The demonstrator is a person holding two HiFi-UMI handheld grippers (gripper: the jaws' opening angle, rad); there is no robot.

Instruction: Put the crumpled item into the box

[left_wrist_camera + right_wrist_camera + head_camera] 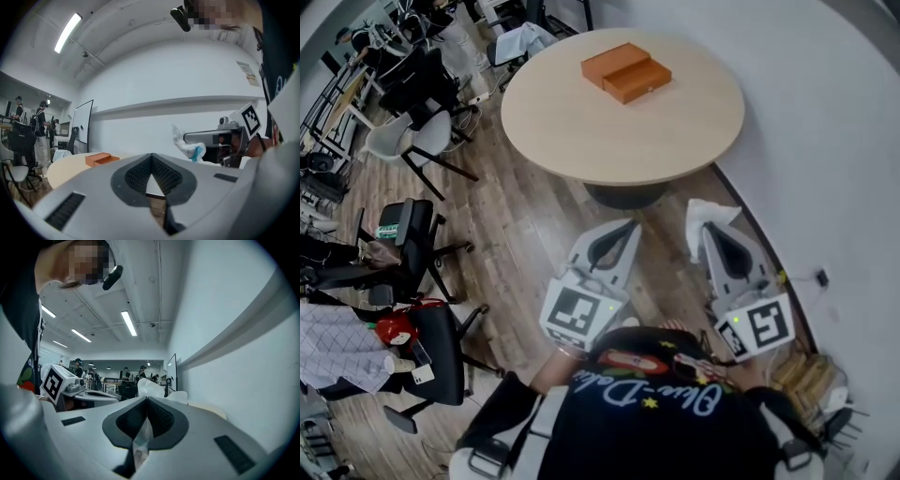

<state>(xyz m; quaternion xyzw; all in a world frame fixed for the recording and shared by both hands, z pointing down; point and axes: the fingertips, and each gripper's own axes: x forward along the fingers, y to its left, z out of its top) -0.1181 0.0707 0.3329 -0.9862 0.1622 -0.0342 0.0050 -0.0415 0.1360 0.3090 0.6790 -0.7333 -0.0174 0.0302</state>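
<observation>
Right hand-held gripper pinches the crumpled item in the air: thin white film or paper, likely light, soft and slippery, best held at its bunched part; left hand-held gripper pressed together, empty; orange box well apart on the worktop.

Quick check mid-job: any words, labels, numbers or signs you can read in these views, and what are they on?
None reads clearly.
Cursive white lettering on the person's black shirt: too stylised to read surely.
Green label on the black chair: too small.
Paper notice on the wall: too small.
Marker cubes on the left hand-held gripper and right hand-held gripper: square patterns, no words.
</observation>
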